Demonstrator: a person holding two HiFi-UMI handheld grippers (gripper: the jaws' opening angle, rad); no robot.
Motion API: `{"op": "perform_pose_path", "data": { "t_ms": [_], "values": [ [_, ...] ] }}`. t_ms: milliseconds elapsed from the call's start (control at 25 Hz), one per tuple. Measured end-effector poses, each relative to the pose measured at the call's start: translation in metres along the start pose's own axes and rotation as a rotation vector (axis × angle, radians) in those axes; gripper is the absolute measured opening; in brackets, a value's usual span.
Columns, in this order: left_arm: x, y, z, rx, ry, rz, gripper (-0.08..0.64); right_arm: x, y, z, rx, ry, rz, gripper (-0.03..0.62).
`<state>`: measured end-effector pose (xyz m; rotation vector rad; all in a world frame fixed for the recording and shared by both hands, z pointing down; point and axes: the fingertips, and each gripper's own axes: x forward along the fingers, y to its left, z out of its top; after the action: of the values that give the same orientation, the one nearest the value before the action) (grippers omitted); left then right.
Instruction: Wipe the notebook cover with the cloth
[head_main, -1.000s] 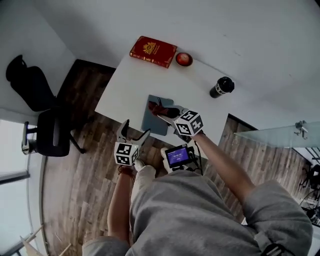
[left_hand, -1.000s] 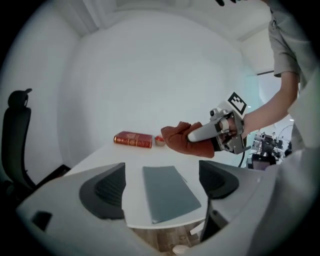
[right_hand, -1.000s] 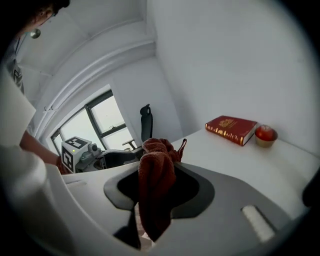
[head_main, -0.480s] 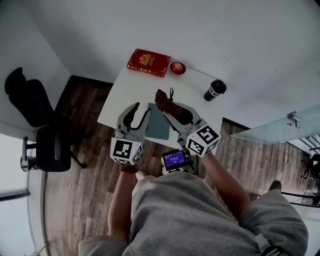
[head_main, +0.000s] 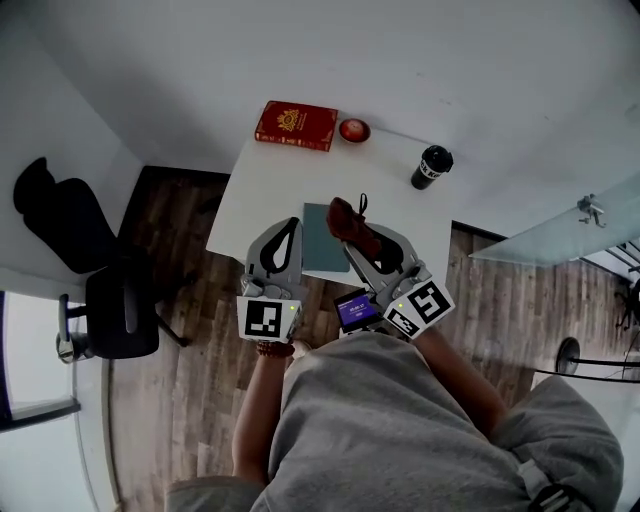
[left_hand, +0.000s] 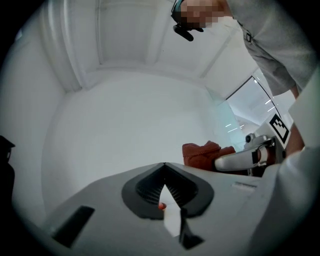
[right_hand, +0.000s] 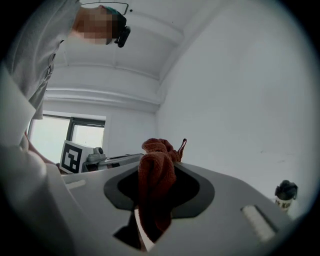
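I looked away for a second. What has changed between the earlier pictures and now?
Both grippers rose away from the table, toward the head camera. The left gripper has just been closing its jaws, which now meet on nothing. The right gripper keeps the red-brown cloth clamped. The grey notebook, red book and black cup lie where they were.

The notebook (head_main: 320, 240) has a plain grey-blue cover and lies flat and closed on the white table (head_main: 290, 175), near the table's front edge, roughly midway along it. The cloth (head_main: 350, 222) is rust-red and bunched into thick folds, pinched between the jaws of the right gripper (right_hand: 157, 165). A small corner sticks up at the top. It hangs above the table, over the notebook's right edge in the head view.
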<state>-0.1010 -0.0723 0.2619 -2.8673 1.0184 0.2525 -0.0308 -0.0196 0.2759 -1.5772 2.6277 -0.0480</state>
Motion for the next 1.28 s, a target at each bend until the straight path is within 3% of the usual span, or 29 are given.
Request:
{"op": "perform_pose_path", "data": {
  "t_ms": [280, 760, 1280],
  "values": [
    [-0.004, -0.007, -0.014, 0.000, 0.020, -0.001, 0.004, -0.009, -0.001, -0.022, -0.044, 0.064, -0.052, 0.132],
    [-0.011, -0.006, -0.040, -0.018, 0.068, -0.034, 0.003, -0.003, -0.003, -0.041, 0.008, 0.081, -0.101, 0.120],
    [-0.022, 0.014, -0.031, -0.073, 0.035, -0.030, 0.003, 0.013, 0.014, -0.042, -0.005, 0.111, -0.111, 0.120]
  ]
}}
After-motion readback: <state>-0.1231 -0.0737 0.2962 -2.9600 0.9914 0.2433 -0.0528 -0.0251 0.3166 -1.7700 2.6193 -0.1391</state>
